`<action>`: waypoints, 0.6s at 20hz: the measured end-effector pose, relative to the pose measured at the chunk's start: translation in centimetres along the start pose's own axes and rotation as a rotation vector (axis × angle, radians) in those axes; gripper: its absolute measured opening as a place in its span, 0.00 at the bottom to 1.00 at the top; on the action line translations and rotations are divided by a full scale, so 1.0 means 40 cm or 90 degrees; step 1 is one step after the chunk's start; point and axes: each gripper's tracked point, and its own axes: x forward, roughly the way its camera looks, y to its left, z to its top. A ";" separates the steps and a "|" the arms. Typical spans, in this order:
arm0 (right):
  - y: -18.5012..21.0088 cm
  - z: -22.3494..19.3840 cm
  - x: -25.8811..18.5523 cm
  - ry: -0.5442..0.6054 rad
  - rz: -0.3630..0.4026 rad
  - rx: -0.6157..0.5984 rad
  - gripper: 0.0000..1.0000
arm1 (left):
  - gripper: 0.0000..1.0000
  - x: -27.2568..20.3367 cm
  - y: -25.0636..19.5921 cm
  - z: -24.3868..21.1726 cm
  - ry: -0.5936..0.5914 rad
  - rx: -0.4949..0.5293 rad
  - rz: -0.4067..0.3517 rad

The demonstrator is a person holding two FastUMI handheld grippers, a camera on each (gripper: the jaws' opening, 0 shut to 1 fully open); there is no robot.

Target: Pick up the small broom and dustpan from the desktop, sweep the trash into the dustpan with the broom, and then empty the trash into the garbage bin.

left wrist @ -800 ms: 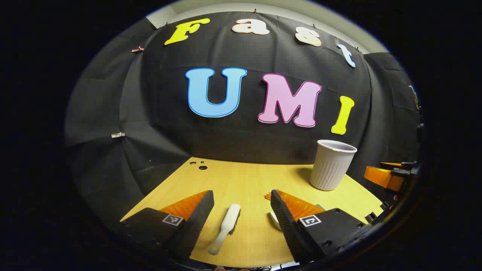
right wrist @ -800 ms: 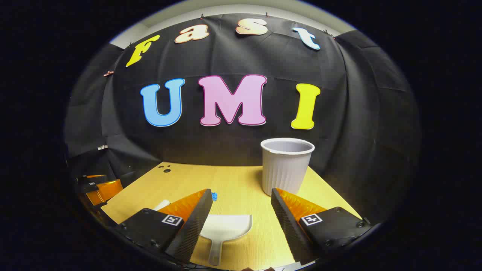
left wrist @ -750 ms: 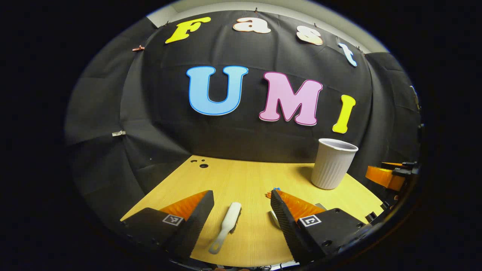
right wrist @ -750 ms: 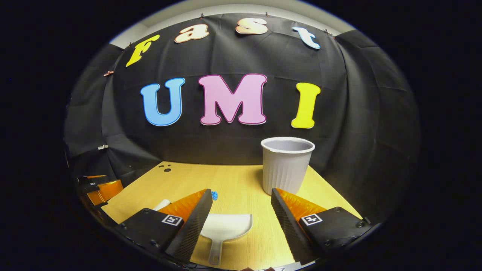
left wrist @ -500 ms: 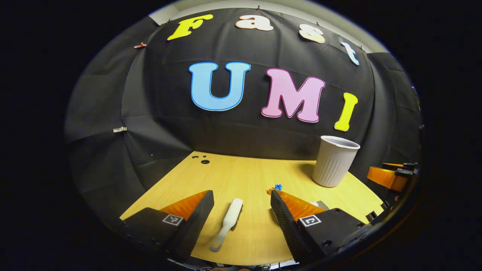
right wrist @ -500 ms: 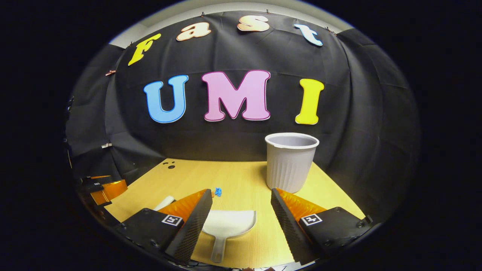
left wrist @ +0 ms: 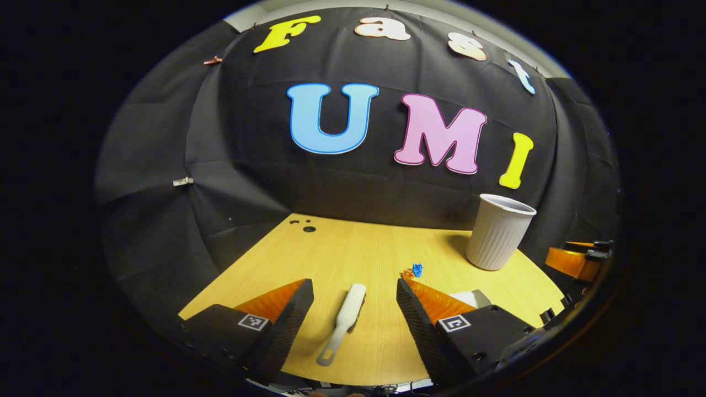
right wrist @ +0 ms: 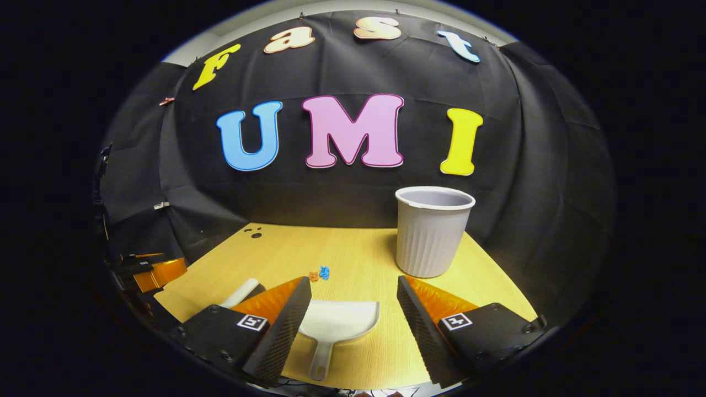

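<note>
A small white broom (left wrist: 344,322) lies flat on the wooden desk, between the fingers of my open left gripper (left wrist: 354,286), which hangs above it. The white dustpan (right wrist: 337,322) lies with its handle toward me, between the fingers of my open right gripper (right wrist: 353,285). Small blue and orange scraps of trash (right wrist: 320,273) sit just past the dustpan, also seen as trash (left wrist: 415,271) right of the broom. The ribbed grey garbage bin (right wrist: 431,230) stands upright at the back right, bin (left wrist: 499,231). The broom's end (right wrist: 241,291) peeks out left of the right gripper's left finger.
The desk (left wrist: 353,253) ends at the black cloth wall behind. Small dark holes (left wrist: 306,226) mark its far left corner. The other gripper (left wrist: 576,259) shows at the right rim of the left gripper view, and at the left rim, gripper (right wrist: 149,271), of the right gripper view.
Both grippers have moved back or tilted, so the desk, broom, dustpan and trash show more fully. Nothing on the desk has moved. Both grippers stay open.
</note>
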 end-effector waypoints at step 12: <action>0.021 -0.082 0.097 0.069 0.030 0.005 0.98 | 0.96 0.158 0.031 -0.182 0.194 0.018 -0.036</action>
